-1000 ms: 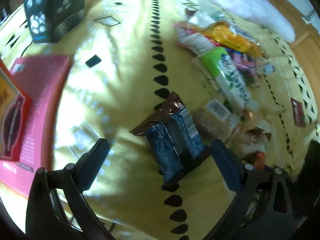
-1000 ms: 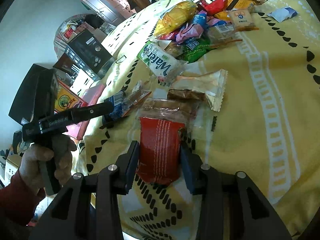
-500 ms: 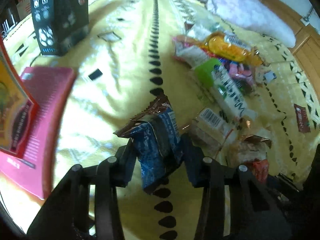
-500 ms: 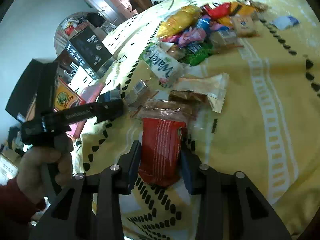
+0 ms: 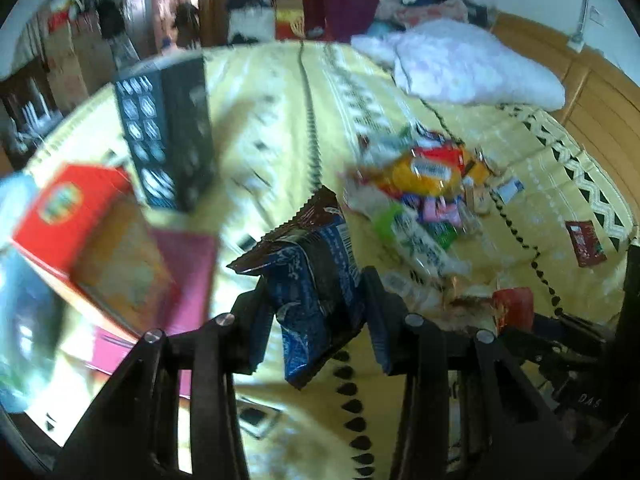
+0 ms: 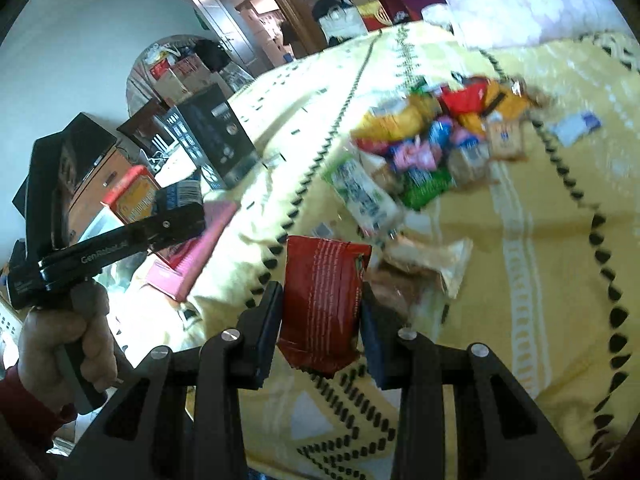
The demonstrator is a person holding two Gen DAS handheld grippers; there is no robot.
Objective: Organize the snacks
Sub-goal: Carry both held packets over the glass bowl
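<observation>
My left gripper (image 5: 316, 304) is shut on a blue and brown snack packet (image 5: 312, 276), lifted above the yellow bedspread (image 5: 280, 128). A red snack packet (image 6: 322, 300) hangs clear of the bed, with my right gripper (image 6: 320, 316) shut on it. In the right wrist view the left gripper (image 6: 176, 220) shows at the left, held by a hand (image 6: 68, 344) in a red sleeve. A heap of mixed snack packets (image 6: 436, 140) lies further back on the bed, and it also appears in the left wrist view as a pile of snacks (image 5: 424, 196).
A black box (image 5: 168, 136) stands upright at the left, with a red and orange box (image 5: 88, 232) and a pink box (image 5: 188, 276) beside it. A white pillow (image 5: 472, 64) lies at the far end. A small red packet (image 5: 586, 240) sits alone at the right.
The left gripper closed on the blue packet and raised it off the bed. The right gripper, holding the red packet throughout, lifted it too. Both views now look further across the room.
</observation>
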